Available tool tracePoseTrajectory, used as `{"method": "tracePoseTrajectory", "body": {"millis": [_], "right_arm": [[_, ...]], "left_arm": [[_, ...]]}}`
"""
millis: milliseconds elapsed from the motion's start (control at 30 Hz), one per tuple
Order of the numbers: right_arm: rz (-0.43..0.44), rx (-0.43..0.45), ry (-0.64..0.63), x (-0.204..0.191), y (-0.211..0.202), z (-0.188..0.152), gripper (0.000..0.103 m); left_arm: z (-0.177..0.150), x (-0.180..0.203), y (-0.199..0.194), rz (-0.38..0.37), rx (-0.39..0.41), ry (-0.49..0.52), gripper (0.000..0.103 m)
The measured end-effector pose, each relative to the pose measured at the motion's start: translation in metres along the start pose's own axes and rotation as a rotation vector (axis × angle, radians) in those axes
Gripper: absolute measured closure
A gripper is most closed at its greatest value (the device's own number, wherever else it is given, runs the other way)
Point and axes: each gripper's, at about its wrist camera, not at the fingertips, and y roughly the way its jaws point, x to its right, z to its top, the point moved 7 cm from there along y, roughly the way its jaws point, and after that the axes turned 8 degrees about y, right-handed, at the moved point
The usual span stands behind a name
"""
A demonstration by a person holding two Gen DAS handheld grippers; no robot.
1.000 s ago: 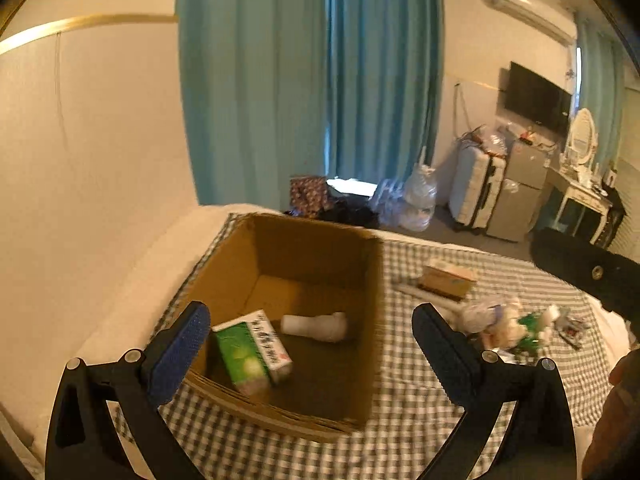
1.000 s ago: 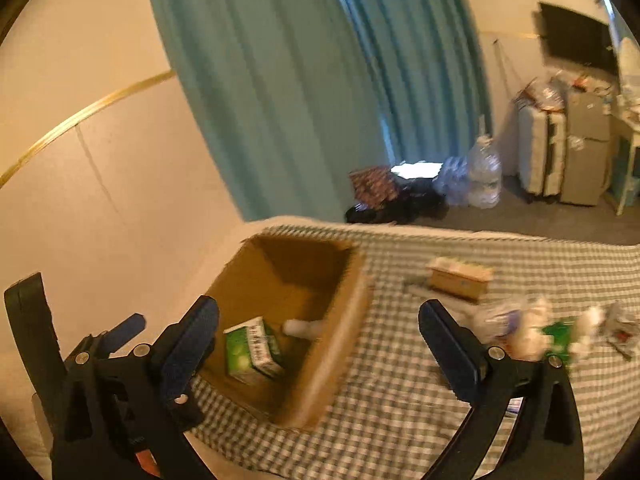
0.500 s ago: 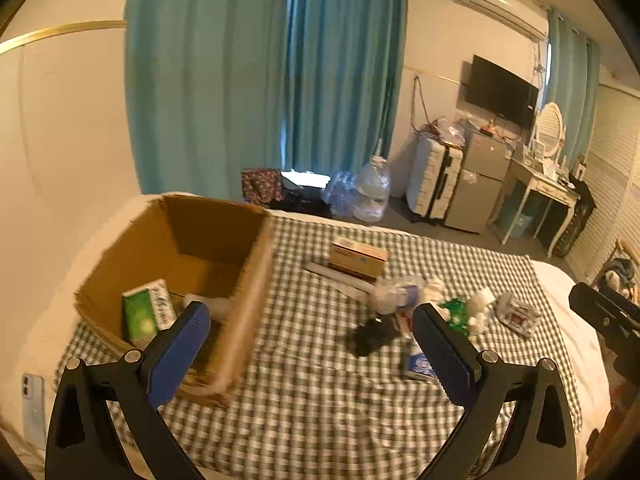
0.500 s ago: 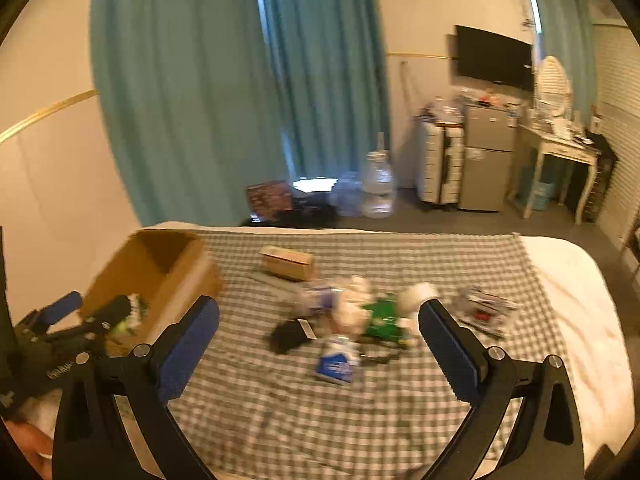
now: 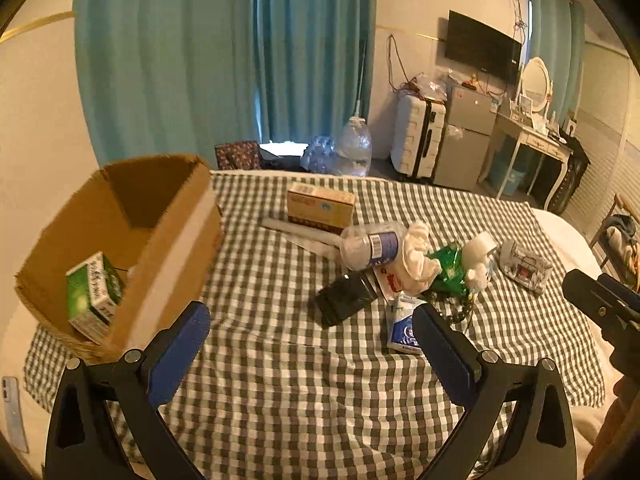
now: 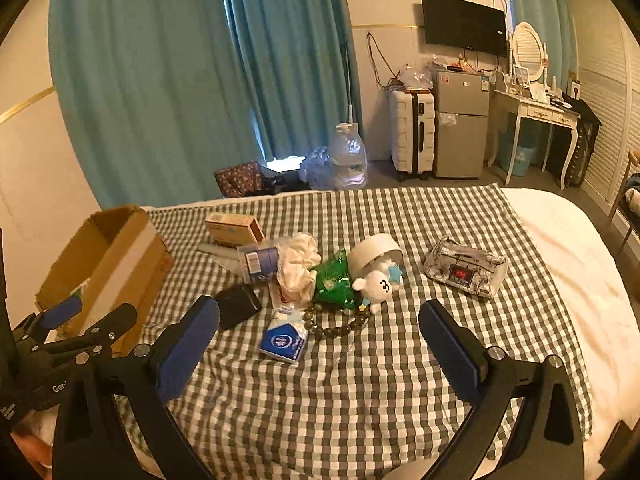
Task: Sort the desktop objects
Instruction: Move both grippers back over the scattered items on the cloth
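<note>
Change since earlier: both views have swung away from the cardboard box (image 5: 120, 248) toward the clutter; the box now sits at the left edge of each view instead of the middle.
Left hand-held gripper (image 5: 310, 346): released, blue pads wide apart, nothing between them, held above the checkered cloth (image 5: 300, 400) just right of the box.
Right hand-held gripper (image 6: 320, 342): released too, empty, hovering over the cloth further right of the box, with the clutter ahead of its fingers.
Cardboard box: open-topped, on the left end of the bed (image 6: 560, 240); a green carton (image 5: 93, 296) stands tilted inside against its near wall.
Pile right of the box: tan carton (image 5: 320, 209) farthest back; clear bottle (image 5: 370, 245) lying on its side in front of that; white crumpled cloth (image 6: 298, 266) touching the bottle; green packet (image 6: 334, 278) beside the cloth.
Nearer items right of the box: black wallet-like thing (image 6: 238, 305), blue tissue pack (image 6: 285, 338), dark bead bracelet (image 6: 340, 326) curling beside the pack.
Farther right of the box: white bear toy (image 6: 376, 284) against a white roll (image 6: 374, 254); silver pouch (image 6: 464, 272) well apart from the pile.
</note>
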Motion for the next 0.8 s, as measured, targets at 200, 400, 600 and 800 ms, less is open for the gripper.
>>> {"method": "tracePoseTrajectory", "body": {"millis": [200, 400, 600, 800], "right_arm": [[-0.025, -0.072, 0.087, 0.023, 0.044, -0.01, 0.002], [-0.1, -0.086, 0.11, 0.056, 0.087, -0.004, 0.002], [-0.157, -0.129, 0.085, 0.083, 0.128, -0.005, 0.002], [-0.133, -0.175, 0.053, 0.083, 0.159, -0.007, 0.003]], "left_arm": [[-0.006, 0.016, 0.033, -0.041, -0.009, 0.025, 0.0], [-0.012, 0.029, 0.074, -0.05, -0.038, 0.043, 0.0], [-0.016, 0.032, 0.122, -0.032, -0.094, 0.048, 0.0], [-0.021, 0.03, 0.156, -0.046, -0.121, 0.005, 0.0]]}}
